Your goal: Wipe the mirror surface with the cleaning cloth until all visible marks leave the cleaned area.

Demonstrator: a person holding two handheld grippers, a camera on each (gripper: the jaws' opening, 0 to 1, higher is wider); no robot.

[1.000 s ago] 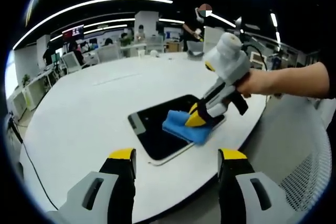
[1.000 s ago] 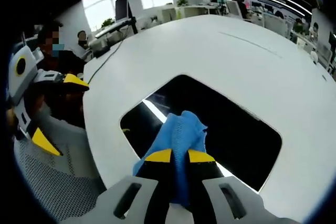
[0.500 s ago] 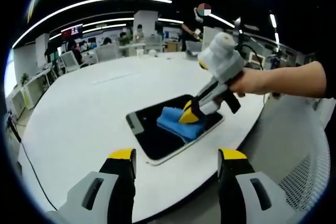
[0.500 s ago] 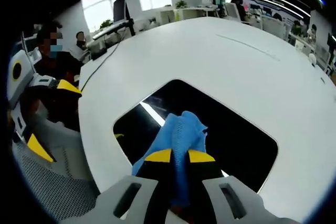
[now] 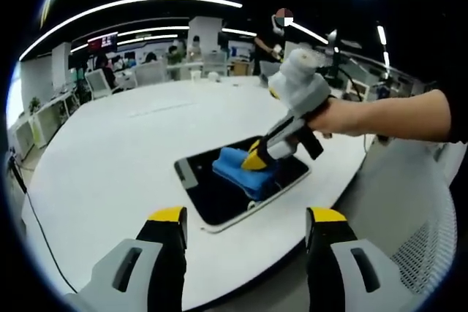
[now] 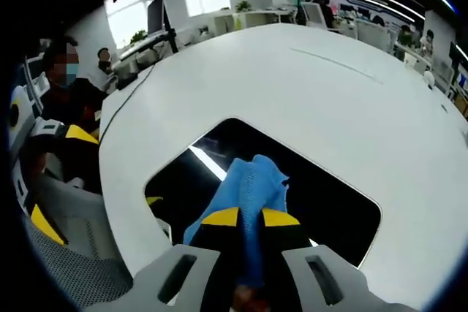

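Observation:
A dark rectangular mirror (image 5: pixel 219 191) (image 6: pixel 329 202) lies flat on the white table near its front edge. A blue cleaning cloth (image 5: pixel 238 169) (image 6: pixel 252 184) rests on the mirror's middle, pinched in my right gripper (image 5: pixel 254 160) (image 6: pixel 250 217), which is shut on it. A hand holds that gripper from the right in the left gripper view. My left gripper (image 5: pixel 247 218) stands open off the table's near edge, short of the mirror, with nothing between its fingers. It also shows at the left of the right gripper view as the left gripper (image 6: pixel 55 173).
The round white table (image 5: pixel 110 158) (image 6: pixel 292 71) stretches far behind the mirror. A mesh chair (image 5: pixel 431 231) sits at the right, close to the table edge. Desks, chairs and people stand in the far office background. A cable (image 5: pixel 40 231) hangs off the table's left edge.
My right gripper has slid the blue cloth across the mirror, from its near-right edge toward its middle. The left gripper has stayed where it was.

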